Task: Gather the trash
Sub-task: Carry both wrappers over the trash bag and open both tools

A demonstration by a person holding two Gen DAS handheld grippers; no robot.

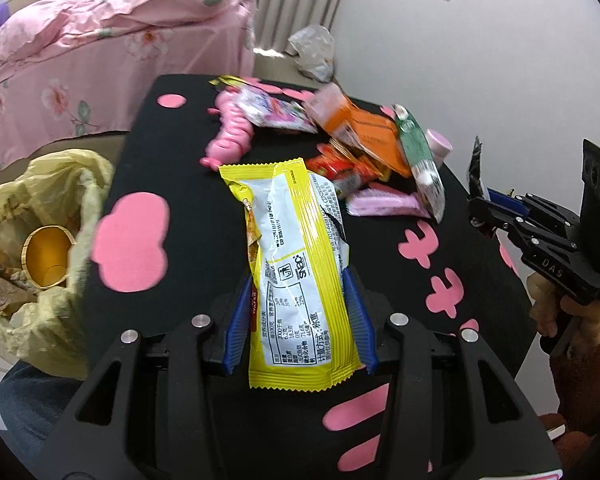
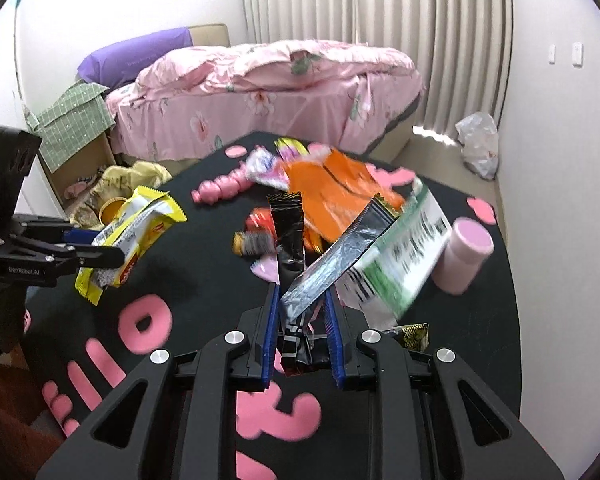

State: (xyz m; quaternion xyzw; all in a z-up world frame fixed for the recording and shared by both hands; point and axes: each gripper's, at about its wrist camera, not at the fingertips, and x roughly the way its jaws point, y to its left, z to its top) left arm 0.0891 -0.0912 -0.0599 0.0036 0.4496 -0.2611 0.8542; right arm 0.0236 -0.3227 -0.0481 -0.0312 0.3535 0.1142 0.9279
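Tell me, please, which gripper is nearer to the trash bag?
Left. The left gripper, holding the yellow wrapper, is just beside the trash bag; the right gripper is across the table, by the pink cup.

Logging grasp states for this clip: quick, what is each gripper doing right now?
Left gripper: shut on the yellow wafer wrapper.
Right gripper: shut on the black and silver wrapper.
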